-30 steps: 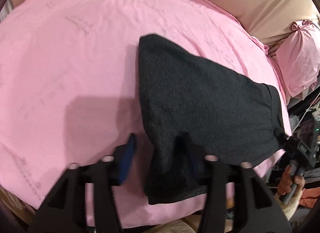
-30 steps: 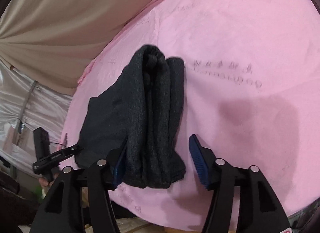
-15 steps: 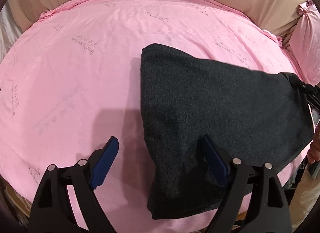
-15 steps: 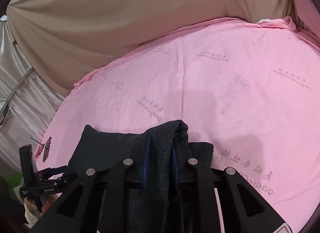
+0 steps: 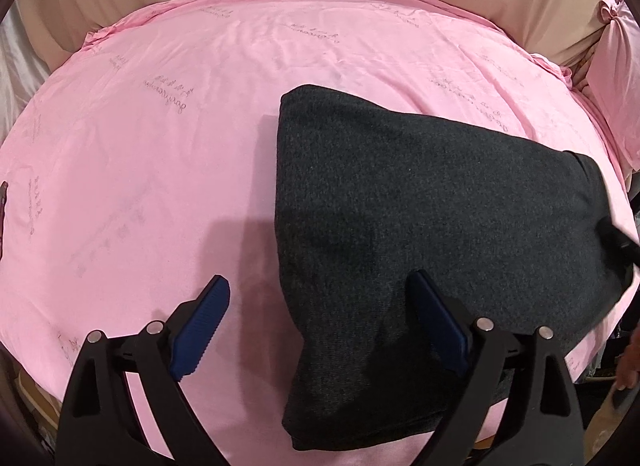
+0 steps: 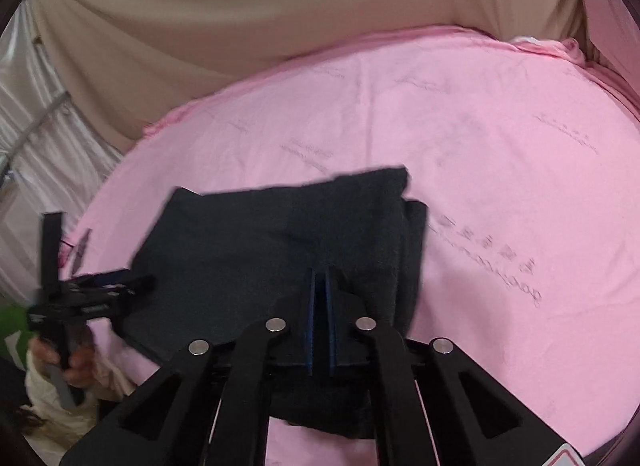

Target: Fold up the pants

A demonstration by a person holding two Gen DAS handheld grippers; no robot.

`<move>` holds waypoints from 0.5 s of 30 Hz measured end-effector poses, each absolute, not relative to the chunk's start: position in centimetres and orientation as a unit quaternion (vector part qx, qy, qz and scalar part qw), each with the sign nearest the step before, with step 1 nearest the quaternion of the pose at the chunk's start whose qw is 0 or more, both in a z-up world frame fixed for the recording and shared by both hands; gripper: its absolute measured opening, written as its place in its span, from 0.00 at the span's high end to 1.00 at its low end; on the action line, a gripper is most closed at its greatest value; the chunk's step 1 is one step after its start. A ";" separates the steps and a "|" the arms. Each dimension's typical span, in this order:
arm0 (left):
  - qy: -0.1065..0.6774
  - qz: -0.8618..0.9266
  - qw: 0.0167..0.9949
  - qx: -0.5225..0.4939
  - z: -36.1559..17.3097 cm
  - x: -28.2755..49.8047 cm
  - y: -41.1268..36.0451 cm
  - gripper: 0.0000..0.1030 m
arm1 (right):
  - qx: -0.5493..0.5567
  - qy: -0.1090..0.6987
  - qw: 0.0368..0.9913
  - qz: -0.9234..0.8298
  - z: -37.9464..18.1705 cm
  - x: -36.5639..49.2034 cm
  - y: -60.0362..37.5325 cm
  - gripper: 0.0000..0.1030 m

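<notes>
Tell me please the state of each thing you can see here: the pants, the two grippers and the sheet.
dark grey pants: folded into a compact stack, lying on the sheet.
left gripper: jaws opening, one pad over the pants' edge, no grip.
right gripper: shut, pads pinched on a fold of the pants.
pink sheet: spread flat, slightly wrinkled.

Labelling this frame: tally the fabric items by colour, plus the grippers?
Dark grey folded knit pants: 1
Pink printed bed sheet: 1
Pink pillow: 1
Beige draped cloth backdrop: 1
Black two-finger grippers, left gripper and right gripper: 2
Total: 6
</notes>
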State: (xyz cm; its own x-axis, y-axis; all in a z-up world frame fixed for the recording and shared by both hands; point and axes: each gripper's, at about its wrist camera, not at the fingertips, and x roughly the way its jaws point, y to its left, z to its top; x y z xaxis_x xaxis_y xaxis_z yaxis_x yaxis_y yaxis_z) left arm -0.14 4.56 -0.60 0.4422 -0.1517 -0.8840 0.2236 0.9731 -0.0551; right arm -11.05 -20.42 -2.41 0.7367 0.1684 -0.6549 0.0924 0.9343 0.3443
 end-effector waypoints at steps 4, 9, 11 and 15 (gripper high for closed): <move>0.515 -0.111 0.849 0.038 -0.7 -0.6 4.8 0.12 | 0.207 0.337 0.918 0.017 -1.0 -13.2 -21.0 0.95; 0.516 -0.107 0.849 0.032 -0.7 -0.7 4.8 0.11 | 0.197 0.332 0.922 -0.001 0.2 -15.2 -20.8 0.87; 0.518 -0.107 0.848 0.030 -0.7 -0.8 4.8 0.11 | 0.213 0.338 0.917 -0.009 -0.1 -15.5 -21.5 0.70; 0.527 -0.128 0.840 0.013 -0.7 -1.3 5.4 0.09 | 0.244 0.350 0.904 -0.007 -1.6 -16.1 -22.5 0.40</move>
State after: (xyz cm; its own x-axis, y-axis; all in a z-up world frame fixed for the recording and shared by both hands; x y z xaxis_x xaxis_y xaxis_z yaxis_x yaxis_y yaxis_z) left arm -1.31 5.45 -0.68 0.4107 -0.2020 -0.8891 0.2287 0.9668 -0.1140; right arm -16.08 -22.54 -1.56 0.7547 0.1579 -0.6368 0.1835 0.8811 0.4360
